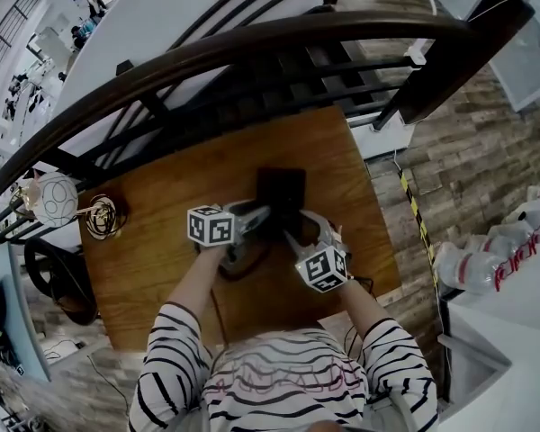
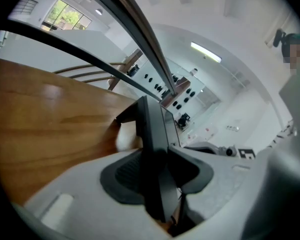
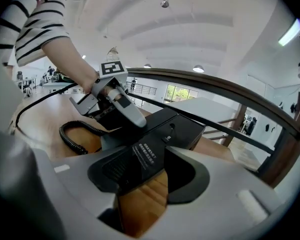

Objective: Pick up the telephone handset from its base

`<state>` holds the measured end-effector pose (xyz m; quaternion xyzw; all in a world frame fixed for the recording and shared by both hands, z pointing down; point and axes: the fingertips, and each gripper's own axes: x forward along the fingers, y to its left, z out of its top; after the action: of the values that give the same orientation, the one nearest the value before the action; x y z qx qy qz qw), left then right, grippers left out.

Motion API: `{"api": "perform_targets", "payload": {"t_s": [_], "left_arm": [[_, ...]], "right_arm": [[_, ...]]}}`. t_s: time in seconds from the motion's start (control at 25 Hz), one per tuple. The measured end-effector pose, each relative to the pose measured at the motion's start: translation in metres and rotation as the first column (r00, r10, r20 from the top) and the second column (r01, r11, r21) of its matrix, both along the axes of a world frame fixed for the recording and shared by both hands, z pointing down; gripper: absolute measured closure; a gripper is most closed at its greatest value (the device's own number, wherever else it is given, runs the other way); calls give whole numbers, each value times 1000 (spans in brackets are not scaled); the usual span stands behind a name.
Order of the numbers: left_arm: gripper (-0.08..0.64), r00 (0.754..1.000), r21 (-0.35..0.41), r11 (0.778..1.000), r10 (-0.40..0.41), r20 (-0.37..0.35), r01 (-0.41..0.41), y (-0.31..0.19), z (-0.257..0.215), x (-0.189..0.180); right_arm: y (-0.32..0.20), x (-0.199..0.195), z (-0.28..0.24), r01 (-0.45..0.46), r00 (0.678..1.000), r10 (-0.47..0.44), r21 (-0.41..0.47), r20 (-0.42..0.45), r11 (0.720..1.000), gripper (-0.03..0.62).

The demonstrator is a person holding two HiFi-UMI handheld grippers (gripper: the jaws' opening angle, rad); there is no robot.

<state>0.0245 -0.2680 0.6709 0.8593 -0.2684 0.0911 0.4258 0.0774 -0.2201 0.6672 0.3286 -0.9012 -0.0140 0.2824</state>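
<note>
The left tool (image 1: pixel 257 216) is clamped on the black handset (image 2: pixel 152 134), which reaches ahead of it at the base's (image 3: pixel 190 131) edge. The right tool (image 1: pixel 292 237) has its jaws apart, with the base's near corner between them. A coiled cord (image 3: pixel 82 124) lies beside the left tool on the tabletop (image 1: pixel 162 205).

This is a large, bright open hall, more a work or test space than a home. It has white walls, a strip light (image 2: pixel 206 52) on a high ceiling, a big window (image 2: pixel 65 16) and people (image 1: pixel 85 30) far off. The wooden table (image 1: pixel 153 241) stands by a dark curved railing (image 1: pixel 252 48) on brick-pattern flooring (image 1: pixel 459 160), with yellow-black hazard tape (image 1: pixel 418 219) and shrink-wrapped bottles (image 1: pixel 481 264) nearby.
</note>
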Motion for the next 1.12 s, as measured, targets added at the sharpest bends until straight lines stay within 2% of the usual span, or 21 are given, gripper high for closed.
{"api": "perform_targets", "payload": {"t_s": [0.48, 1.12], "left_arm": [[471, 998, -55, 998, 4, -64, -8, 3, -5, -4], [480, 988, -101, 995, -36, -151, 21, 7, -17, -5]], "right_arm": [[1, -2, 0, -1, 1000, 1, 27, -9, 1000, 391], [0, -2, 0, -27, 1000, 27, 10, -3, 1000, 391]]}}
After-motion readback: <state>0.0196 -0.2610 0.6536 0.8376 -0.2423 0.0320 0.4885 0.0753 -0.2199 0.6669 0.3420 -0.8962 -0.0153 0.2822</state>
